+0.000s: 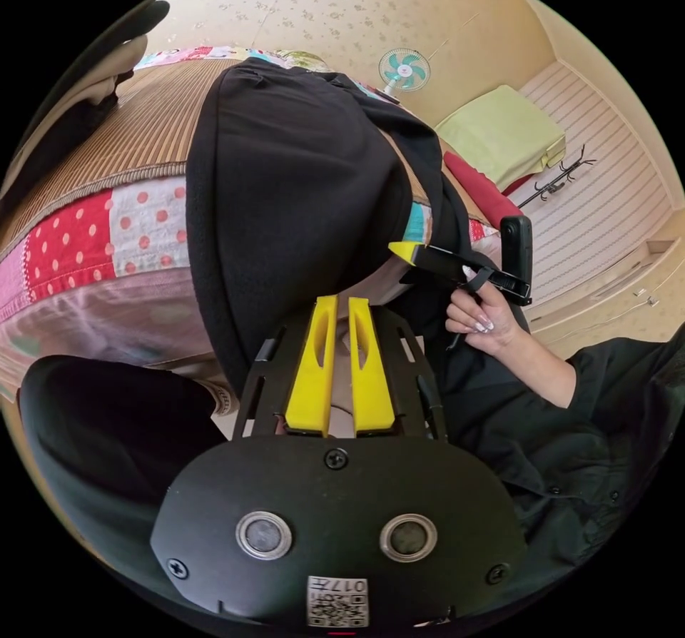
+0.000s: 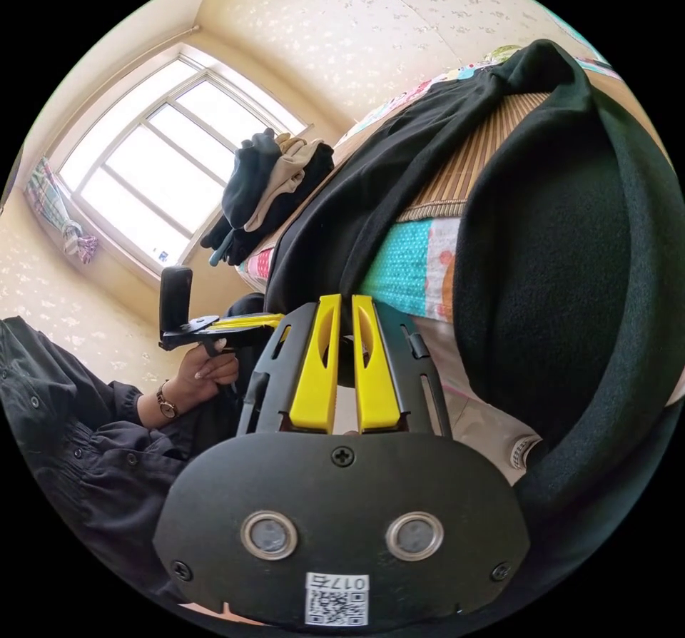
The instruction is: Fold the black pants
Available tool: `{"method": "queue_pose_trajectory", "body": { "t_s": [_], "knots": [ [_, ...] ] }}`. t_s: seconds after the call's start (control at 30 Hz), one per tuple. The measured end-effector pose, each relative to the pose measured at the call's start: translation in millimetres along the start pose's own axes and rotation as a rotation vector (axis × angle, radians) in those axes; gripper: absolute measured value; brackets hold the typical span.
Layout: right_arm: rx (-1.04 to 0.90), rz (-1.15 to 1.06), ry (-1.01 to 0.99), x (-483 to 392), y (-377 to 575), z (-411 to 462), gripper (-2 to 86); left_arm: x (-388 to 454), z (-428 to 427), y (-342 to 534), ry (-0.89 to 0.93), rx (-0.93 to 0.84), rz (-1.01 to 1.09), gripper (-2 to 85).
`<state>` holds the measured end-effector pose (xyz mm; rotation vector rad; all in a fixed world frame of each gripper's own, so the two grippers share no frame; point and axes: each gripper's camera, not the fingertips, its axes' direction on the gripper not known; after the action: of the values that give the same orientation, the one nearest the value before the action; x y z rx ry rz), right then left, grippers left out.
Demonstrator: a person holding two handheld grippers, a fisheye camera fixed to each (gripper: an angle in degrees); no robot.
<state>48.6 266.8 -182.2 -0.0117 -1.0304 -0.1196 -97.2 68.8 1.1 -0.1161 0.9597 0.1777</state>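
Black pants (image 1: 285, 188) are draped over the bed (image 1: 107, 231); both grippers' jaws are nearly closed, grip unclear; fabric could slide off.

Bright daylight from the window (image 2: 153, 174); fisheye-warped edges.

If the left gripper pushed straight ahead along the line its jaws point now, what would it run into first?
Most likely the black pants. In the left gripper view, the left gripper has its jaws nearly together, tips right at the hanging black fabric draped over the bed edge. Whether the tips already touch cloth is unclear.
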Motion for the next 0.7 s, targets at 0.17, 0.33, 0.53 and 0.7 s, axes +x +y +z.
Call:
{"method": "queue_pose_trajectory", "body": {
  "t_s": [0.17,0.33,0.53,0.7],
  "knots": [
    [0.005,0.010,-0.008,0.7,-0.1,-2.1,2.7,-5.6,-1.2,-4.1,0.009,-0.004,-0.008,3.4],
    [0.008,0.016,-0.015,1.7,-1.4,-4.0,2.9,-10.0,-2.8,-8.9,0.014,-0.006,-0.012,3.3],
    [-0.003,0.010,0.001,0.9,-4.2,-3.9,2.7,-13.9,-4.8,-14.4,0.016,-0.007,-0.014,3.3],
    [-0.024,-0.005,0.021,-1.8,-7.6,-2.4,2.4,-16.3,-6.8,-18.4,0.014,-0.005,-0.016,2.8]
  ]
}}
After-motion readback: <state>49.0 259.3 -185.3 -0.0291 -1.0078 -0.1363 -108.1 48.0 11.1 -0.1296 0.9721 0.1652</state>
